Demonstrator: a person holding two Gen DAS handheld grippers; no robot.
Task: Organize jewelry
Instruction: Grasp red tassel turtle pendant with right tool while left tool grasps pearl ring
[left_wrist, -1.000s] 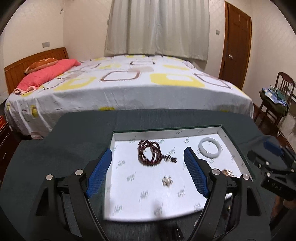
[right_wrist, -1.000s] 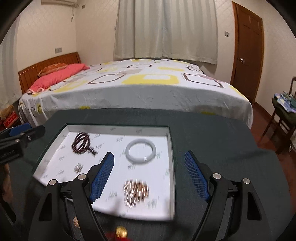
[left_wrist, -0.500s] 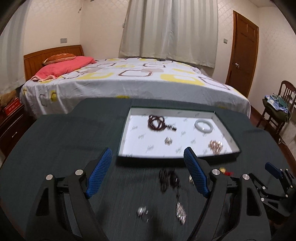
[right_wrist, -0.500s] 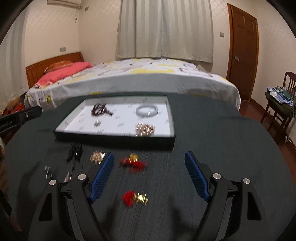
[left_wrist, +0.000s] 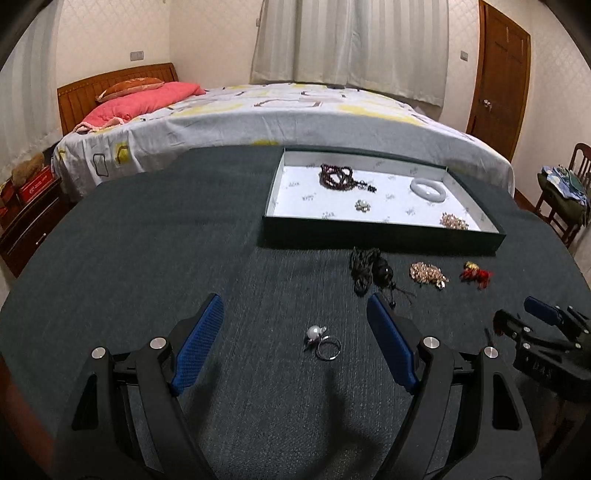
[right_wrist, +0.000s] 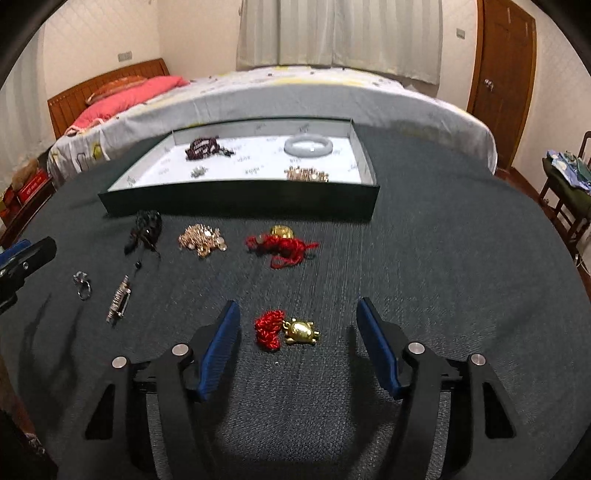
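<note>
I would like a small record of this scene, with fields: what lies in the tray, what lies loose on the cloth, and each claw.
tray: dark bead string, pale bangle, small brooch, gold chain
cloth: pearl ring, gold turtle charm, black cord
left claw: open, pearl ring between fingers, untouched
right claw: open, just been closing, turtle charm between fingers, untouched

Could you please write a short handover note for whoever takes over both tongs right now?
Left tongs: open, empty, above the pearl ring.
Right tongs: jaws just closing, open, not yet touching the gold turtle charm between them.
Done: beaded bracelet, white bangle, small brooch and gold chain piece lie in the tray.
Left on the cloth: ring, turtle charm, black bead string, gold cluster, red-cord charm, silver clasp.
</note>
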